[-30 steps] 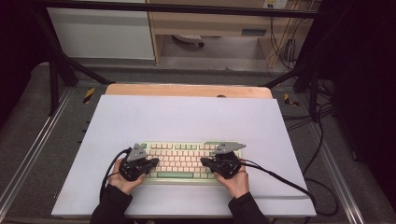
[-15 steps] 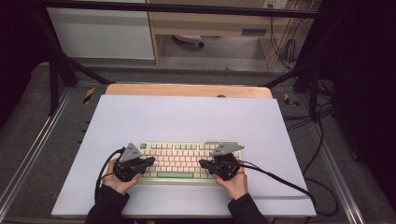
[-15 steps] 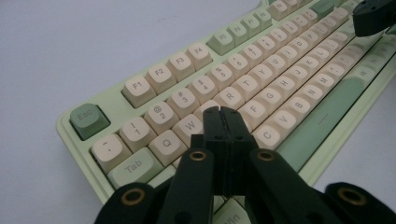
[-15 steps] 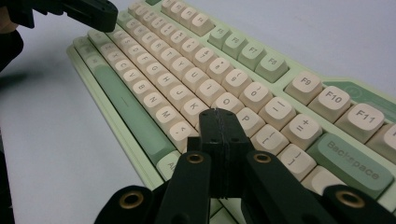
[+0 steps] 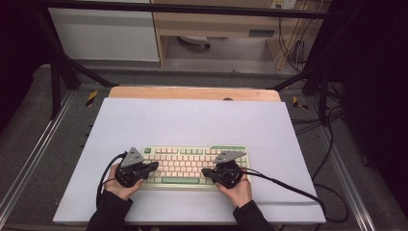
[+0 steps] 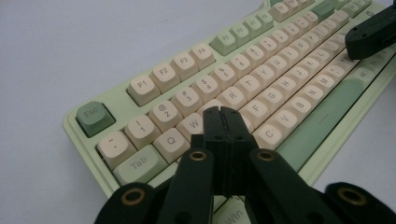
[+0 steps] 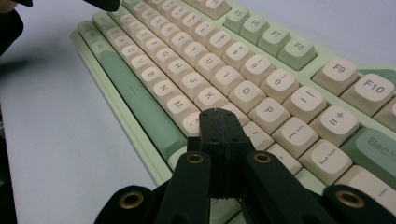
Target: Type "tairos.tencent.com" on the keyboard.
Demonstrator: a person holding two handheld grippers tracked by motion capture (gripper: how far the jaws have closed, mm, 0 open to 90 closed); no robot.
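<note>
A pale matte table [image 5: 192, 120] carries a light-green keyboard [image 5: 192, 163] with rounded cream keycaps near its front edge, between the person's two hands. The left gripper [image 6: 222, 112], black hard plastic, hovers low over the left-side letter keys with jaws pressed together on nothing. The right gripper [image 7: 215, 113] mirrors it over the right-side keys, clenched empty too.

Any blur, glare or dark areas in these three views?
High view: dark edges, evenly lit white table mat, no glare. Left gripper view: sharp near keys of the pale green and cream keyboard, far end softer. Right gripper view: the same, left edge dark.
</note>
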